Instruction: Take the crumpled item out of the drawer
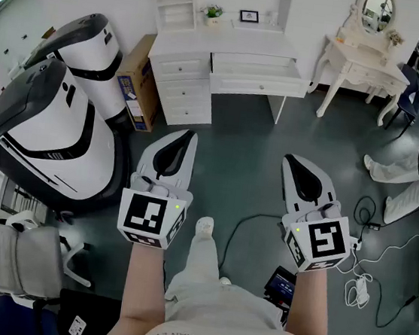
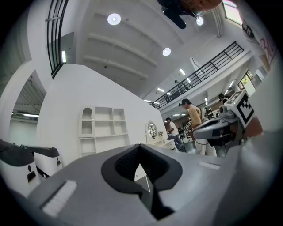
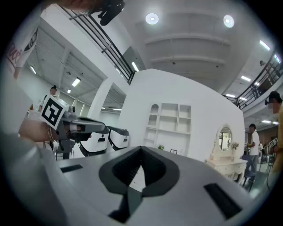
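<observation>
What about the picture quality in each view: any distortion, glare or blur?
Head view: sharp, evenly lit; the wide lens bows the desk. Left gripper view: strong fisheye with black corners, a ceiling lamp glares, the close left gripper looks soft. Right gripper view: same fisheye and dark rim; the right gripper is soft too.

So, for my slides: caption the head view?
Left gripper and right gripper, both shut and empty, face a white desk with one drawer open.
</observation>
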